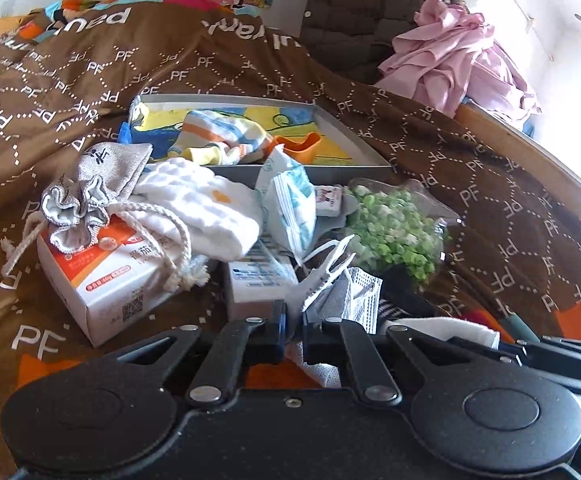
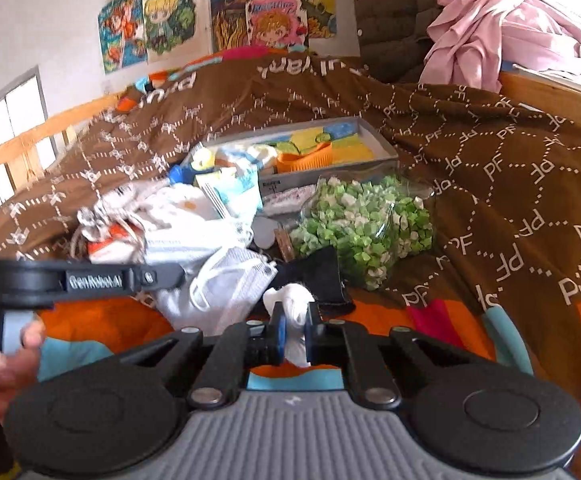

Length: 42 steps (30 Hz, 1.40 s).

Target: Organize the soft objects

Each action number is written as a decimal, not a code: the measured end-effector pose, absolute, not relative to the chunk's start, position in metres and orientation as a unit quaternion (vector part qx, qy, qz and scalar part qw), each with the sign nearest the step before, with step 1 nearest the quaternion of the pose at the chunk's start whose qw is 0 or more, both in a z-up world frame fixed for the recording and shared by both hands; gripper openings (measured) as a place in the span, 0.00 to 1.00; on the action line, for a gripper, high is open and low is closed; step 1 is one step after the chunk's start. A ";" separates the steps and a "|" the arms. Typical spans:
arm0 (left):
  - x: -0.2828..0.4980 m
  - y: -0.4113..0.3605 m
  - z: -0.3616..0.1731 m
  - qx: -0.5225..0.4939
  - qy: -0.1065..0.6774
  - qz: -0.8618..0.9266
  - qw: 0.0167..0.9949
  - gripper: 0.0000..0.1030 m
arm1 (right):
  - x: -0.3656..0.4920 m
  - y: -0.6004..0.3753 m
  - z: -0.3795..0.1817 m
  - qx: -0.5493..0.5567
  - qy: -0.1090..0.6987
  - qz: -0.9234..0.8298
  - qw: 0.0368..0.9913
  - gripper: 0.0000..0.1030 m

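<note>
A pile of soft things lies on the brown bedspread in front of a grey box (image 1: 332, 120) that holds a striped sock (image 1: 226, 132) and an orange item (image 1: 296, 144). My left gripper (image 1: 293, 328) is shut on the white mesh face mask (image 1: 346, 292). A grey drawstring pouch (image 1: 98, 184) and a white waffle cloth (image 1: 202, 204) lie to its left. My right gripper (image 2: 293, 334) is shut on a white sock (image 2: 290, 304), next to a black cloth (image 2: 322, 276). The left gripper (image 2: 82, 280) shows at the left of the right wrist view, by the face mask (image 2: 234, 276).
A clear bag of green paper stars (image 1: 394, 228) (image 2: 362, 224) lies right of the pile. A white and orange carton (image 1: 102, 280), a small white box (image 1: 258, 284) and tissue packets (image 1: 290, 200) are mixed in. Pink clothes (image 1: 450, 56) lie at the back right. A wooden bed rail (image 1: 530, 152) runs along the right.
</note>
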<state>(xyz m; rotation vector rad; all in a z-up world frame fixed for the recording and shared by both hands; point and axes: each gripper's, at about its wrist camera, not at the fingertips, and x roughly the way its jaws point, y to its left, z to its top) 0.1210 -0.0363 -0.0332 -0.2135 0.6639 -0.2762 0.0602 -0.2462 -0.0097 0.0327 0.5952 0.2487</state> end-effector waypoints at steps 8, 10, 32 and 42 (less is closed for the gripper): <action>0.096 -0.047 -0.020 -0.099 0.308 -0.147 0.935 0.04 | 0.045 -0.255 0.008 0.043 0.239 0.121 0.962 0.09; 0.092 -0.049 -0.014 -0.100 0.299 -0.144 0.938 0.04 | 0.042 -0.257 0.014 0.051 0.220 0.121 0.967 0.09; 0.119 -0.053 0.038 -0.127 0.220 -0.122 0.959 0.04 | 0.075 -0.280 0.034 0.102 0.080 0.086 0.988 0.10; 0.188 -0.044 0.048 -0.147 0.196 -0.107 0.964 0.04 | 0.178 -0.287 0.036 0.145 0.049 0.095 0.984 0.10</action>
